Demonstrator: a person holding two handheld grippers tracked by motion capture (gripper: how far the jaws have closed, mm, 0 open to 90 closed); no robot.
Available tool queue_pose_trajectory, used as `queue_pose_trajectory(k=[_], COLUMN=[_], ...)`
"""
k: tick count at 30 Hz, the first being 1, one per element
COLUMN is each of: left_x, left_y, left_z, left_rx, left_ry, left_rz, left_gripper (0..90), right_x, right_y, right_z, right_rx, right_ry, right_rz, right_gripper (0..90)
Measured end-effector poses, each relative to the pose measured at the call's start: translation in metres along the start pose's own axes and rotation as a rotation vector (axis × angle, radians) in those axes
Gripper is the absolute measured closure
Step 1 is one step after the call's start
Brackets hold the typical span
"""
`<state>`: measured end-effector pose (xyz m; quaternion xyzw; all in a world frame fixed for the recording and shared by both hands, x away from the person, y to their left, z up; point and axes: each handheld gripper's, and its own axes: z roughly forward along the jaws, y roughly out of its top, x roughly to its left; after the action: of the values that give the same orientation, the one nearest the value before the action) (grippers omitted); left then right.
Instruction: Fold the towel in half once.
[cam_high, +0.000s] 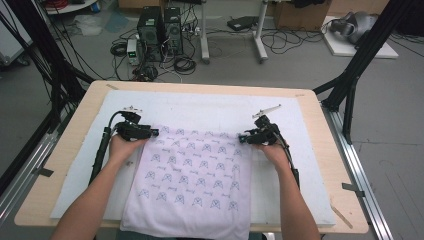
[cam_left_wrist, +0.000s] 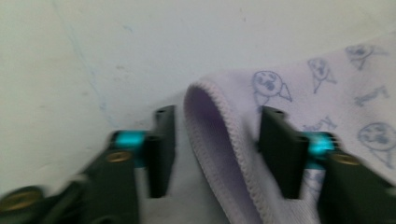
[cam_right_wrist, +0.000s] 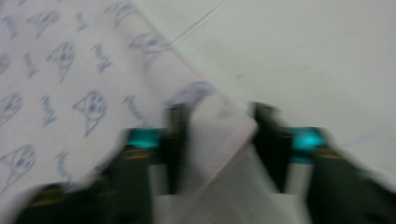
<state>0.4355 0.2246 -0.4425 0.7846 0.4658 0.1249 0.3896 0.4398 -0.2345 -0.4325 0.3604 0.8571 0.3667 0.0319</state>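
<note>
A lilac towel (cam_high: 192, 175) printed with small cat faces lies flat on the white mat (cam_high: 200, 107), its near edge hanging over the table's front. My left gripper (cam_high: 152, 132) is at the towel's far left corner. In the left gripper view the jaws (cam_left_wrist: 217, 112) stand apart with the folded-up hem of the towel (cam_left_wrist: 327, 84) between them, untouched by the pads. My right gripper (cam_high: 242, 137) is at the far right corner. In the blurred right gripper view its jaws (cam_right_wrist: 220, 109) stand apart around the lifted corner of the towel (cam_right_wrist: 70, 70).
The mat covers most of the wooden table (cam_high: 65, 145); bare wood rims it on all sides. Black frame legs (cam_high: 350, 95) stand at the far right and far left corners. Computer towers (cam_high: 160, 32) and cables sit on the floor beyond the table.
</note>
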Motion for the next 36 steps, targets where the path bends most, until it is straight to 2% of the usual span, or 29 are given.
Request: queue_pose_trajectory(k=[1,2,3,6,7,8,10,11,13,14,15,16,17,18,19,23,25,26,28,29,30,32,33,36], left_x=[0.001,0.001,0.000,0.003,0.003,0.002,0.000,0.000,0.001,0.001,0.000,0.001,0.003,0.006,0.007,0.013,0.013,0.011,0.006,0.004,0.001,-0.006,-0.011,-0.024], left_y=[0.000,0.002,0.003,0.011,0.016,0.024,0.047,0.056,0.077,0.085,0.092,0.094,0.095,0.092,0.090,0.066,0.054,0.047,0.036,0.032,0.027,0.018,0.013,-0.004], left_z=[-0.001,-0.002,-0.003,-0.013,-0.015,-0.018,-0.030,-0.034,-0.045,-0.048,-0.049,-0.048,-0.046,-0.045,-0.044,-0.046,-0.048,-0.050,-0.053,-0.055,-0.056,-0.060,-0.063,-0.075], left_rx=[-0.018,-0.029,-0.053,-0.135,-0.142,-0.155,-0.218,-0.233,-0.273,-0.286,-0.287,-0.288,-0.274,-0.248,-0.233,-0.193,-0.176,-0.175,-0.164,-0.163,-0.155,-0.127,-0.121,-0.139], left_ry=[-0.029,-0.016,0.004,0.057,0.068,0.083,0.112,0.117,0.147,0.167,0.201,0.229,0.226,0.222,0.225,0.198,0.189,0.176,0.161,0.147,0.138,0.115,0.112,0.090], left_rz=[-0.004,-0.002,0.002,-0.013,-0.011,-0.003,0.017,0.027,0.051,0.069,0.087,0.084,0.057,0.053,0.053,0.058,0.061,0.069,0.087,0.090,0.106,0.121,0.149,0.176], left_gripper=[85.3,85.3,85.6,86.1,86.2,86.2,86.2,86.2,86.0,85.4,81.5,70.1,58.7,57.7,57.5,56.2,55.4,55.3,53.9,52.7,52.4,50.5,49.8,49.5], right_x=[0.000,0.002,0.001,-0.003,-0.002,-0.001,0.001,0.002,0.001,-0.001,-0.002,-0.003,-0.005,-0.007,-0.009,-0.008,-0.006,-0.005,0.002,0.006,0.009,0.022,0.026,0.044], right_y=[0.001,0.003,0.008,0.027,0.039,0.046,0.068,0.081,0.096,0.104,0.110,0.114,0.115,0.116,0.113,0.093,0.083,0.077,0.067,0.064,0.061,0.051,0.047,0.031], right_z=[0.003,0.004,0.003,-0.008,-0.014,-0.018,-0.030,-0.038,-0.050,-0.055,-0.058,-0.058,-0.056,-0.051,-0.045,-0.029,-0.027,-0.027,-0.027,-0.026,-0.027,-0.033,-0.035,-0.041], right_rx=[0.004,0.009,0.019,-0.006,-0.016,-0.028,-0.043,-0.055,-0.084,-0.099,-0.113,-0.141,-0.154,-0.134,-0.109,-0.047,-0.038,-0.042,-0.029,0.001,0.003,-0.041,-0.051,-0.054], right_ry=[0.023,0.009,-0.002,-0.072,-0.100,-0.122,-0.161,-0.196,-0.222,-0.232,-0.241,-0.249,-0.258,-0.255,-0.226,-0.183,-0.192,-0.168,-0.157,-0.129,-0.115,-0.126,-0.105,-0.090], right_rz=[-0.030,-0.052,-0.048,-0.081,-0.095,-0.112,-0.147,-0.170,-0.175,-0.178,-0.174,-0.177,-0.175,-0.143,-0.130,-0.113,-0.107,-0.094,-0.099,-0.075,-0.076,-0.113,-0.104,-0.147], right_gripper=[82.4,83.1,83.4,83.7,83.8,83.8,83.8,83.8,83.6,82.8,77.9,64.6,54.3,51.8,50.2,46.0,46.3,46.4,44.7,43.2,44.5,47.4,47.4,48.9])
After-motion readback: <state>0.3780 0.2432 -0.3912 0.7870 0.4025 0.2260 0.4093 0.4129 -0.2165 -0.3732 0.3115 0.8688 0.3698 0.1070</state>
